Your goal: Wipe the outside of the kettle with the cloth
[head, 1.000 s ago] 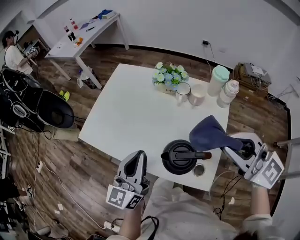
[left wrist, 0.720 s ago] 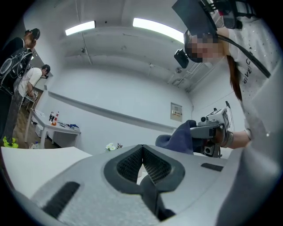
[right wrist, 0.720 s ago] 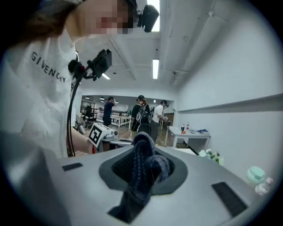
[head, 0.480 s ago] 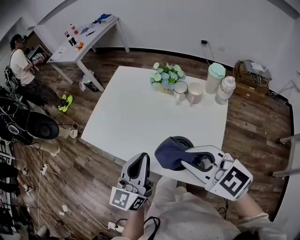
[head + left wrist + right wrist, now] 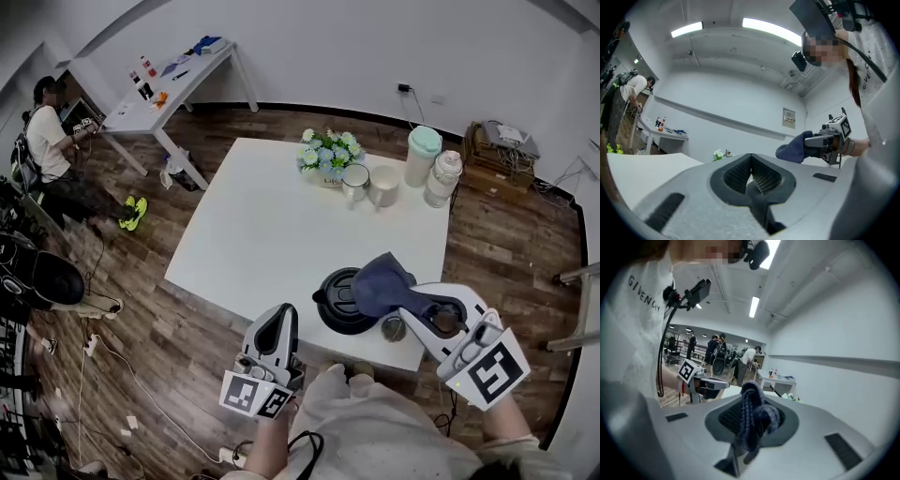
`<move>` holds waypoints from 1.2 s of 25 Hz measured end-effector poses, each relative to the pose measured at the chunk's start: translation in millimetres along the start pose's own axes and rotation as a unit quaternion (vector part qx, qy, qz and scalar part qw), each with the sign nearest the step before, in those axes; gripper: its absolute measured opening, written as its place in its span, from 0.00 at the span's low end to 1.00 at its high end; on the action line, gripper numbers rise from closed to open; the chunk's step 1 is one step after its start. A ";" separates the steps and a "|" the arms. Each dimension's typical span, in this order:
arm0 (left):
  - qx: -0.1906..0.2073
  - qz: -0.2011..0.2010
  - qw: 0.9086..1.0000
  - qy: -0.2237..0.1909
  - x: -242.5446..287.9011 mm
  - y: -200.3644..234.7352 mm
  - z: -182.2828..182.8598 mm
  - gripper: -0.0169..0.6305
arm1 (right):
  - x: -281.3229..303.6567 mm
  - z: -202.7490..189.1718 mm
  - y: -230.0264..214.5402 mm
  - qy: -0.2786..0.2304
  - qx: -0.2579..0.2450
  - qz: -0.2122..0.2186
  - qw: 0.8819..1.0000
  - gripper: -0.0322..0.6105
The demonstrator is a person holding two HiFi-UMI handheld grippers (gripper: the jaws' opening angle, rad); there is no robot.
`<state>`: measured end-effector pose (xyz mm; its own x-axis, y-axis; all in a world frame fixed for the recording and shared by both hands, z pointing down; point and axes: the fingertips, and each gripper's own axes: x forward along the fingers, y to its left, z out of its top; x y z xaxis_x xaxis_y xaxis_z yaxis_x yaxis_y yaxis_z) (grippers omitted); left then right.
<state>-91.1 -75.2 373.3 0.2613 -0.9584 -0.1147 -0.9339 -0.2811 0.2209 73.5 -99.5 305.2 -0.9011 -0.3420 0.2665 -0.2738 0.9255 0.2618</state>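
Looks like the wiping step. Holds a dark blue cloth point(image 5: 378, 281) in the right tongs point(image 5: 405, 302), shut tight on a bunch of it, with soft folds poking up between the two sides. Lays the cloth over the top right part of the kettle point(image 5: 336, 305), touching it as far as can be told from above. Finds the kettle near the front edge of the white table point(image 5: 262, 234), standing upright. Looks round, black and a bit shiny, with a little spout sticking out to the left. Cannot see the handle, maybe under the cloth. Shows no wet marks or dirt from this far. Holds the left tongs point(image 5: 278, 314) out in front of the table edge, to the left of the kettle and not touching it, closed with nothing inside. Next, probably needs to press the cloth on the kettle's wall and rub round and down the sides, not only on top. Might make the kettle slide or spin while not held. Could help to steady it with the left tongs. Should also watch the small round thing point(image 5: 394, 329) lying on the table just beside the kettle, close under the right tongs and easy to bump. Leaves the flowers point(image 5: 325, 150), the two cups point(image 5: 354, 178) and the two jars point(image 5: 419, 155) alone at the far side, well apart from the wiping.
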 end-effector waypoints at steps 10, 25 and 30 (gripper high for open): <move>0.064 -0.005 0.998 0.020 3.8 -10.1 -0.1 0.04 | 41.5 22.1 90.1 -0.062 0.055 -0.046 0.996 0.13; 0.084 -0.017 0.996 0.034 -9.7 -8.4 -30.4 0.04 | 50.6 -52.3 81.3 0.091 -0.042 -0.176 0.979 0.13; 0.080 -0.036 0.995 0.037 -4.6 -18.7 -34.5 0.04 | 35.1 -64.9 65.2 0.118 -0.058 -0.193 0.972 0.13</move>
<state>-66.4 -67.2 403.1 0.3410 -0.9386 -0.0522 -0.9374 -0.3437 0.0562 45.8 -61.8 391.8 -0.6330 -0.7005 0.3294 -0.5237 0.7009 0.4842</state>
